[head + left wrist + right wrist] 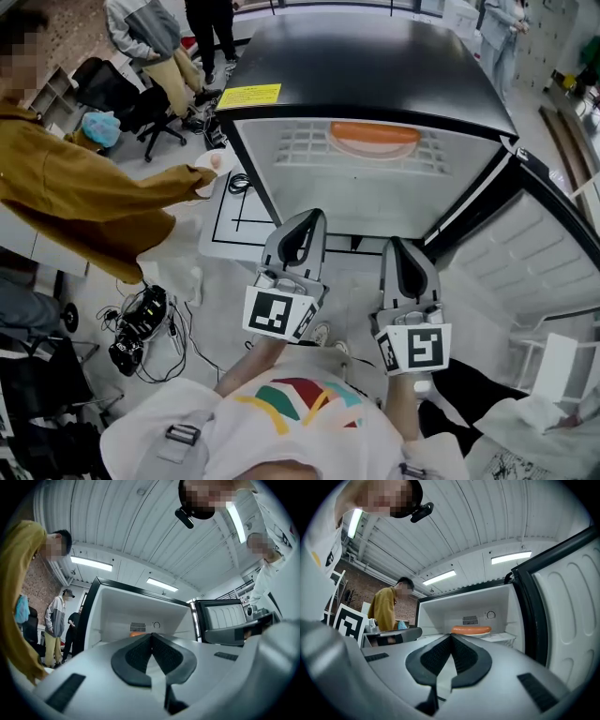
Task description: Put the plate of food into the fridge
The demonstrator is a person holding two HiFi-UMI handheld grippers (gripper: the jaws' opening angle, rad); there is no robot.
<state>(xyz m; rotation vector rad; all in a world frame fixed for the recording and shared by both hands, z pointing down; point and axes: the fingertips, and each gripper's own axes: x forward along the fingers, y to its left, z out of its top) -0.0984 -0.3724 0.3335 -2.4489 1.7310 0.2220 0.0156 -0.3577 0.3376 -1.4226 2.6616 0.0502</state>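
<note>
Two-handed, holding left tool (151,635) and right tool (451,635) side by side before the open fridge (375,202), each with jaws pressing together on nothing. Lying inside, on the white shelf (300,145) toward the back wall: plate of food (373,139). Standing open at right: fridge door (553,253). Standing at left: person in mustard top (84,197).

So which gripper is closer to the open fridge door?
Right. The right gripper is next to the fridge door, which stands open on that side. The left gripper is farther away, on the other side of the right one, facing the fridge's inside.
</note>
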